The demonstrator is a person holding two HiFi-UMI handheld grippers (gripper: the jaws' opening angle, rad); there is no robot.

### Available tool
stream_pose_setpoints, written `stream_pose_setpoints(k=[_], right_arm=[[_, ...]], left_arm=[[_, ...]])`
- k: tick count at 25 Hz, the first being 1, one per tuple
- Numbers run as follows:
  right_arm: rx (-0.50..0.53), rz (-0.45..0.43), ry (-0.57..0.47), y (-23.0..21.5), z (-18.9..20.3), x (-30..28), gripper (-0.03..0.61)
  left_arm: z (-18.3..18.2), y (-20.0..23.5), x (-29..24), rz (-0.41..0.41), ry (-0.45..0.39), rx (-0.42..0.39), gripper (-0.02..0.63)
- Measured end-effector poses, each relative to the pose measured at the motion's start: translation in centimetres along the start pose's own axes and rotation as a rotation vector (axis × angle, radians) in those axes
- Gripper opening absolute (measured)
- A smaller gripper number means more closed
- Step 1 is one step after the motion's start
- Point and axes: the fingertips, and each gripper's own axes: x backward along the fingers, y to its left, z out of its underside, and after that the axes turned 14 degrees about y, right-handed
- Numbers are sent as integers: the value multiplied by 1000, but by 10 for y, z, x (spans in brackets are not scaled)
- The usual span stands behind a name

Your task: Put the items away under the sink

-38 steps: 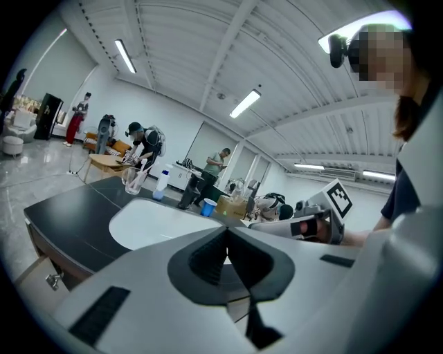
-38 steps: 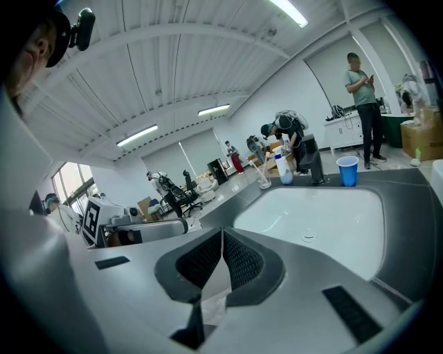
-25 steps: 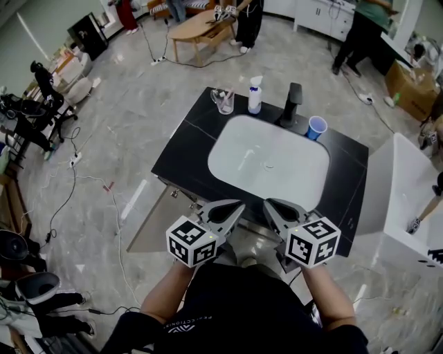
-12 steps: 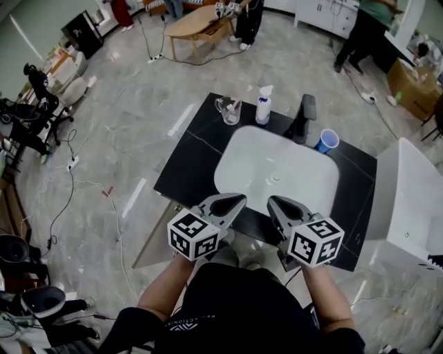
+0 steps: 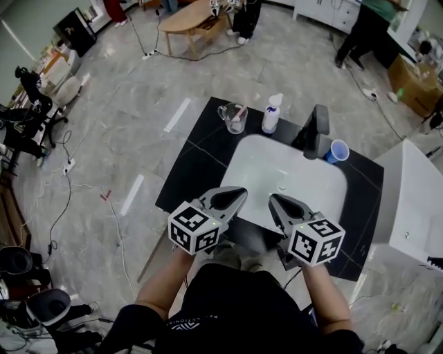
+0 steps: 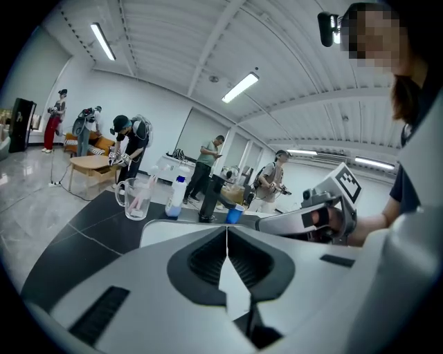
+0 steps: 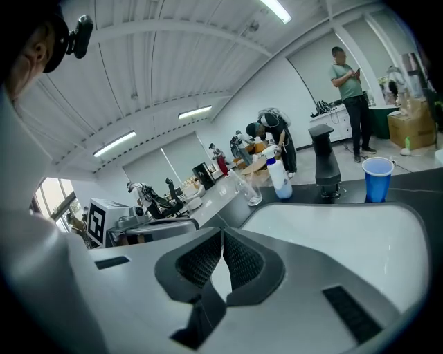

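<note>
Only the head view shows the whole layout: both grippers are held side by side over the sink's (image 5: 277, 166) near edge, well apart from the items along the far side of the black counter (image 5: 201, 155). The gripper views show the jaws: the left gripper (image 5: 232, 197) (image 6: 226, 231) has its jaws pressed together on nothing, and so has the right gripper (image 5: 280, 205) (image 7: 221, 238). Each gripper view also catches the other gripper alongside.

On the far side stand, left to right, a glass mug (image 5: 234, 117) (image 6: 136, 198) (image 7: 249, 188) with pink sticks in it, a spray bottle (image 5: 273, 114) (image 6: 176, 197) (image 7: 279, 178) and a blue cup (image 5: 337, 151) (image 6: 234, 213) (image 7: 377, 180). I cannot tell what the cup holds. The basin is bare.

A black faucet (image 5: 315, 131) (image 6: 211, 197) (image 7: 325, 162) stands between bottle and cup, just beside the cup. Beyond the counter, people stand around a wooden table (image 5: 190, 21), and cables lie across the floor.
</note>
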Motion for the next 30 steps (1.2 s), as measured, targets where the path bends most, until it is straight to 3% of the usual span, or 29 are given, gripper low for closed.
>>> stream_pose_setpoints(k=[22, 30], right_arm=[[-80, 54, 37, -21, -49, -91, 35], [-110, 92, 25, -36, -63, -109, 35]], left_arm=[[-24, 108, -26, 41, 35, 24, 11], [-32, 147, -46, 7, 12, 30, 11]])
